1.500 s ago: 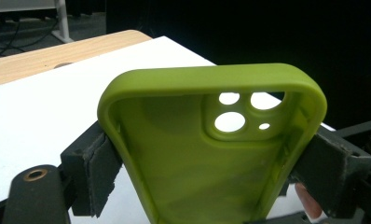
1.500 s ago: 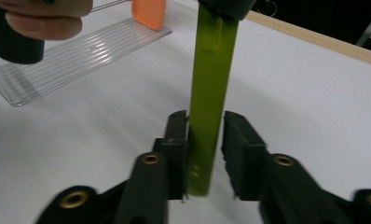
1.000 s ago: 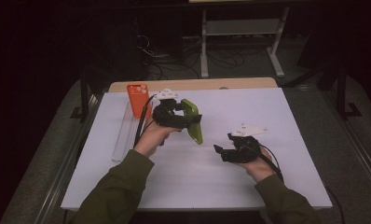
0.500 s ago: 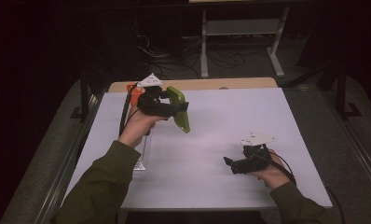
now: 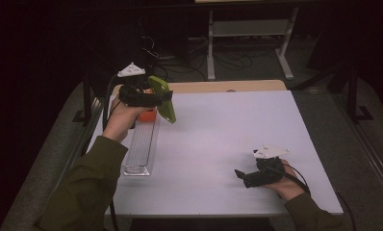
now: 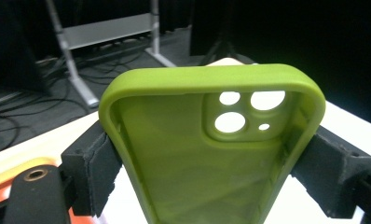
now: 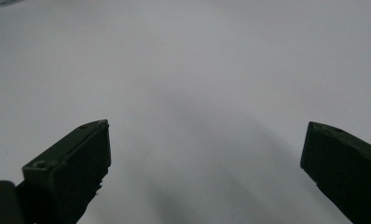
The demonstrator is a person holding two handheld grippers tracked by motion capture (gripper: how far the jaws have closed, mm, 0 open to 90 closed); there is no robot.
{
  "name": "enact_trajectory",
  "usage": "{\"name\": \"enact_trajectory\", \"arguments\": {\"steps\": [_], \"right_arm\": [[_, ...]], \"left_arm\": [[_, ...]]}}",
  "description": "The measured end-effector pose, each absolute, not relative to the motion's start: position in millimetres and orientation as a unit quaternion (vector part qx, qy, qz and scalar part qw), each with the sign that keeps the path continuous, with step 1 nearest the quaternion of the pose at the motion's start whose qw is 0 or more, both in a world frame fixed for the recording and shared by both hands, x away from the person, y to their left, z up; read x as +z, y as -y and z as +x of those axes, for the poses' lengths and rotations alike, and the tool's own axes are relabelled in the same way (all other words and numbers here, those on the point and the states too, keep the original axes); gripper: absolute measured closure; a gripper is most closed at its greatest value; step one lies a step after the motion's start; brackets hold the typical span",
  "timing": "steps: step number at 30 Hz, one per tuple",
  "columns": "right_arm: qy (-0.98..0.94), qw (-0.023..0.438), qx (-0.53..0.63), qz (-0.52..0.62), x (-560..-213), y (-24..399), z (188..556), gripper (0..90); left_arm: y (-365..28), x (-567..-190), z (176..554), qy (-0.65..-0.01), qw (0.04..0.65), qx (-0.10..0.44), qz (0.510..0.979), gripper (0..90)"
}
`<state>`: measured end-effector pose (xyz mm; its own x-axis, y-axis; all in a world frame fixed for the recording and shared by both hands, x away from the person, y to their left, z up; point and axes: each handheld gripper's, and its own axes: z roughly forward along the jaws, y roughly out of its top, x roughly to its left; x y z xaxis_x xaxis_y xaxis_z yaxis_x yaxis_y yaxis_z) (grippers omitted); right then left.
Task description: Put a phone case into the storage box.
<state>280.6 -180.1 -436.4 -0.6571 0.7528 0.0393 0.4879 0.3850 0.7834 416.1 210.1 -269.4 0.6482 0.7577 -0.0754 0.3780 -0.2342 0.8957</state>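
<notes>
Green silicone marks the phone case (image 5: 161, 98) at the upper left of the high view, clamped in the left gripper (image 5: 153, 96) above the orange box (image 5: 148, 114) and clear tray (image 5: 140, 147). At lower right, the right gripper (image 5: 241, 175) rests low over the white table (image 5: 218, 130).

In the left gripper view, both pads (image 6: 88, 165) pinch the case's sides.

In the right gripper view, the jaws stand wide apart, nothing between them, having just been opening.

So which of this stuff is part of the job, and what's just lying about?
In the job:
- green phone case, clamped in the left claw

Lying about:
- clear tray
- orange block
- right claw, open over the white table
</notes>
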Motion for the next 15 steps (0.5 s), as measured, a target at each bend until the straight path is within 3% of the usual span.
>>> {"name": "enact_trajectory", "arguments": {"steps": [15], "right_arm": [[-0.816,0.173,0.397,0.382,-437,182,282,1.1]], "left_arm": [[-246,-287,440,-0.481,0.428,0.274,0.715,15.5]]}}
